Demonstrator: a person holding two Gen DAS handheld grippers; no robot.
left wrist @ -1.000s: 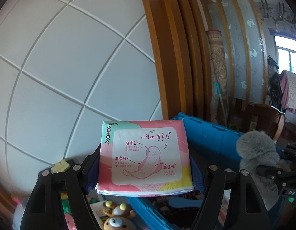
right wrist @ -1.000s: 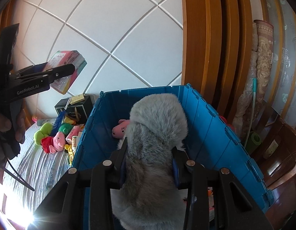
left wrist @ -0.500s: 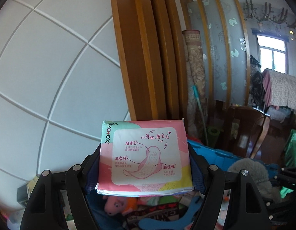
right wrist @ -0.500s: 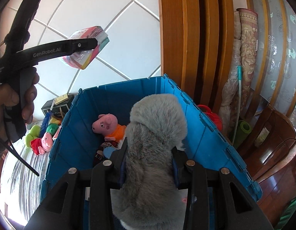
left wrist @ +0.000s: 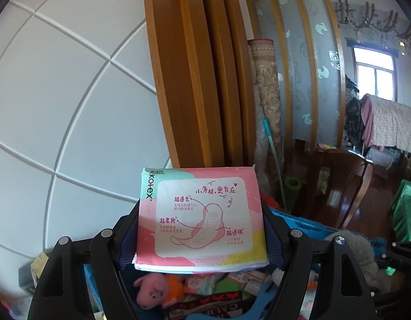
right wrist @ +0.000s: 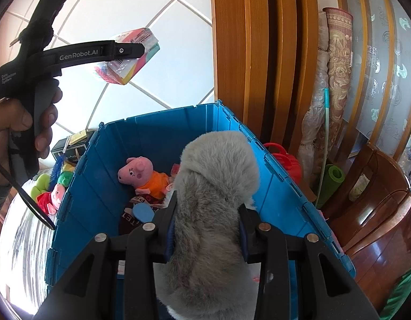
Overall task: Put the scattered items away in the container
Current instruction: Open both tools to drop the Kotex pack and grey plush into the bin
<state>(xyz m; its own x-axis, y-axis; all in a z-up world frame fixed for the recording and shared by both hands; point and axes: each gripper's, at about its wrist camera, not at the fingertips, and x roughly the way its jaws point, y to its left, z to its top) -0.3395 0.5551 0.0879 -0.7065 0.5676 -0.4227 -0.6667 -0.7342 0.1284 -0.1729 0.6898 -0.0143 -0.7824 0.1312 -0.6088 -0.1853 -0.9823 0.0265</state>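
Two grippers hang over the blue crate (right wrist: 157, 138), each with something clamped between its jaws. Left gripper (left wrist: 201, 229) pinches a pink sanitary pad pack (left wrist: 200, 221) by its two sides, the printed face turned toward the camera; seen from the right wrist, that pack (right wrist: 131, 53) is held high above the crate's far left corner, well clear of the rim, with a hand (right wrist: 21, 122) wrapped round the gripper's handle. Right gripper (right wrist: 206, 229) is closed on a grey plush toy (right wrist: 213, 194), whose furry body bulges up between the fingers and sits above the crate's open middle.

Inside the crate, a pink pig doll in an orange dress (right wrist: 144, 173) lies against the far wall, beside a round blue piece (right wrist: 143, 212) and a dark fabric item with lettering. Outside the crate's left wall, more plush toys (right wrist: 52, 192) lie scattered on a pale striped surface. A red plastic container (right wrist: 285, 160) stands just beyond the crate's right wall, near a green rolled mat (right wrist: 329, 181).
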